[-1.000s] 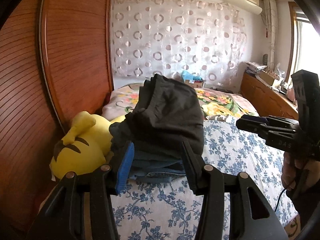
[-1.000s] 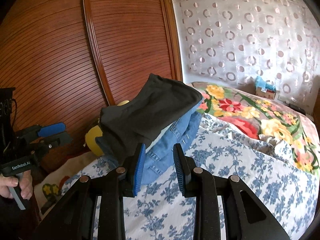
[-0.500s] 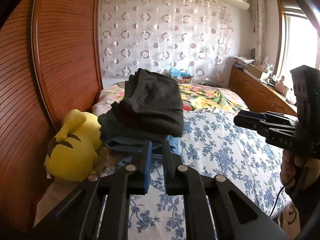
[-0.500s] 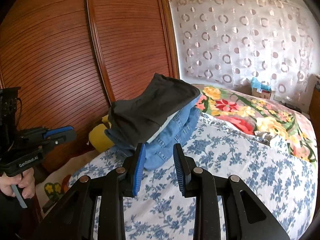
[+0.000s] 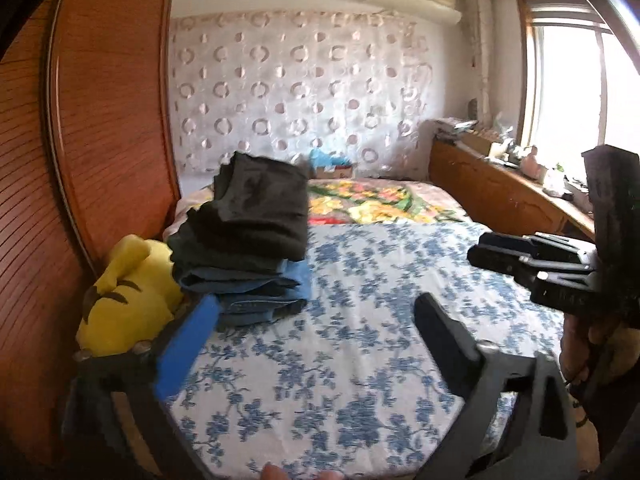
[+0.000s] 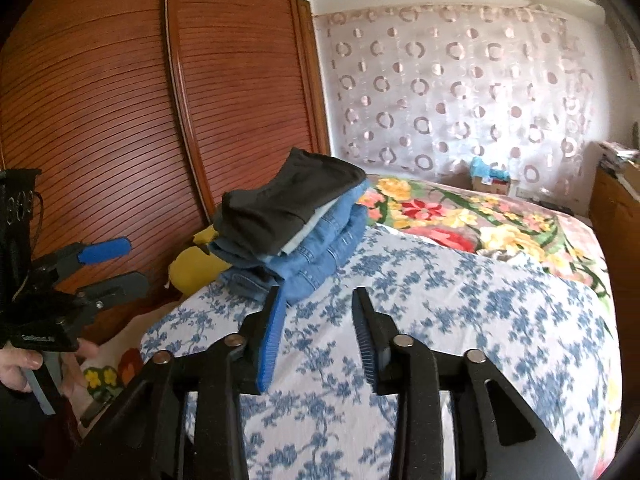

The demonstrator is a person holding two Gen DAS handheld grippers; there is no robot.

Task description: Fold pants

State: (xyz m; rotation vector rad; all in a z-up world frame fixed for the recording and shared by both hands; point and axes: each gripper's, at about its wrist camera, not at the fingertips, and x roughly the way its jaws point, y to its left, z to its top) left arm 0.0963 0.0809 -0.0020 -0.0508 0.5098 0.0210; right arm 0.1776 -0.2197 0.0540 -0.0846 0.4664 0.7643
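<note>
Both grippers backed off the folded pants stack (image 5: pixel 244 240); your left gripper (image 5: pixel 316 320) and right gripper (image 6: pixel 318 320) were opening, empty, stack ahead of fingertips—fold apparently complete.

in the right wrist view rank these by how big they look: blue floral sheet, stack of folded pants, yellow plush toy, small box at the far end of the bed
1. Blue floral sheet
2. Stack of folded pants
3. Yellow plush toy, though the stack hides part of it
4. Small box, which sits farthest from the camera, so its true size is unsure
</note>
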